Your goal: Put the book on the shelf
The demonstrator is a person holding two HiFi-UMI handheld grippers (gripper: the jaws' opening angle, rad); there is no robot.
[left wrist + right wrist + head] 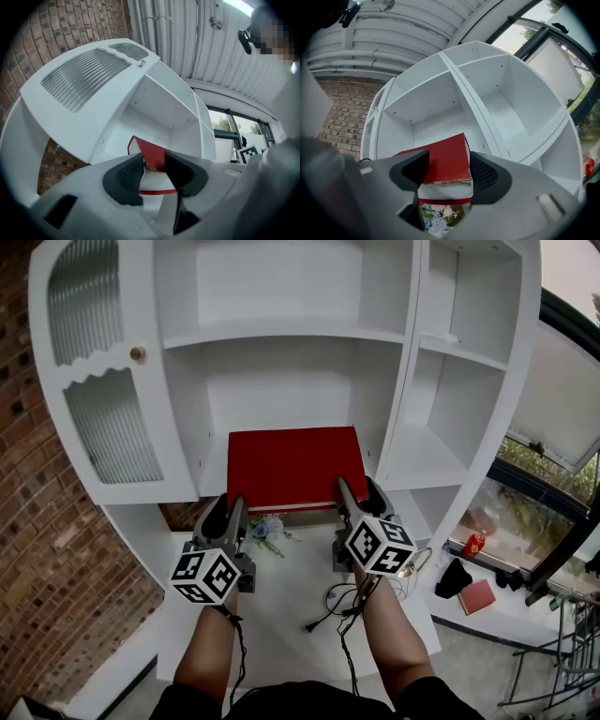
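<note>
While the right hand-held gripper straddles the front right corner of the book, jaws wide and apparently not pinching, the left hand-held gripper sits at the front left corner, jaws narrow, empty. The book lies flat on the shelf, near edge at its lip; seemingly only a last push remains.

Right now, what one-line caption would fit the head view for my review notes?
Red book lying flat in the white cabinet's central bay, left gripper and right gripper at its near corners.
</note>
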